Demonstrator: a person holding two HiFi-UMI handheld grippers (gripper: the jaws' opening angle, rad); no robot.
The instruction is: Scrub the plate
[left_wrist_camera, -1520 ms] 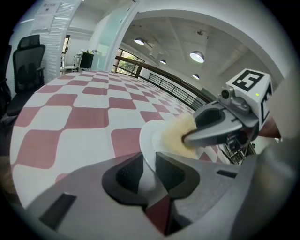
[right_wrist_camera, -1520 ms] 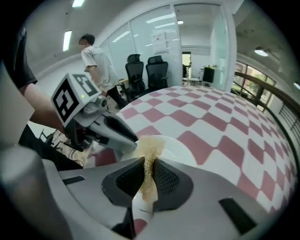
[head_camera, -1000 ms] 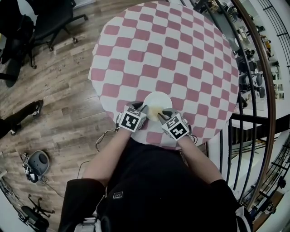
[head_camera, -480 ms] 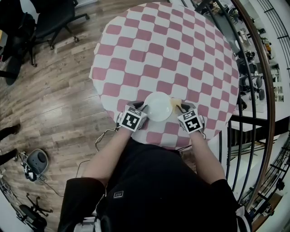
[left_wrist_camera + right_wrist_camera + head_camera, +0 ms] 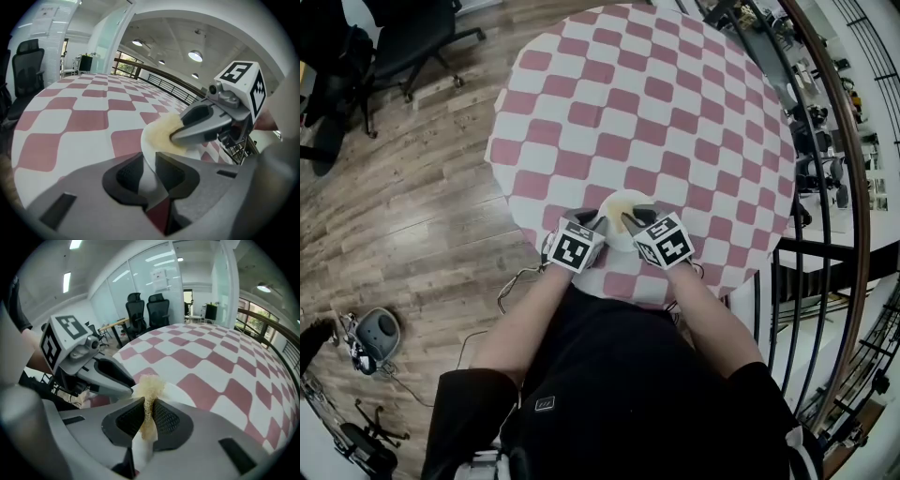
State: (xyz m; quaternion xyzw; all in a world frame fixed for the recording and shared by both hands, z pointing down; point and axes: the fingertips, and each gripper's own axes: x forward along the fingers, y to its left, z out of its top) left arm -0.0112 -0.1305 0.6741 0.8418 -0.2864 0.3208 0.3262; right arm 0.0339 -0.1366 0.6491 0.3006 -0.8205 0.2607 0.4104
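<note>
A white plate [image 5: 622, 208] lies near the front edge of the round checked table [image 5: 647, 103]. My left gripper [image 5: 596, 225] is shut on the plate's left rim; in the left gripper view the rim [image 5: 149, 165] sits pinched between the jaws. My right gripper [image 5: 630, 223] is over the plate and hides much of it. It is shut on a pale yellow scrubber [image 5: 149, 389], which is pressed on the plate [image 5: 176, 392]. The left gripper view shows the scrubber [image 5: 161, 134] on the plate under the right gripper's fingers [image 5: 206, 124].
The pink and white cloth stretches far beyond the plate. Black office chairs [image 5: 403, 42] stand on the wooden floor at upper left. A curved railing [image 5: 839, 169] runs along the right. A cable and a small device [image 5: 375, 333] lie on the floor at left.
The right gripper swung with the scrubber out to the plate's right edge, then back across onto the plate. The left gripper has stayed on the rim.
</note>
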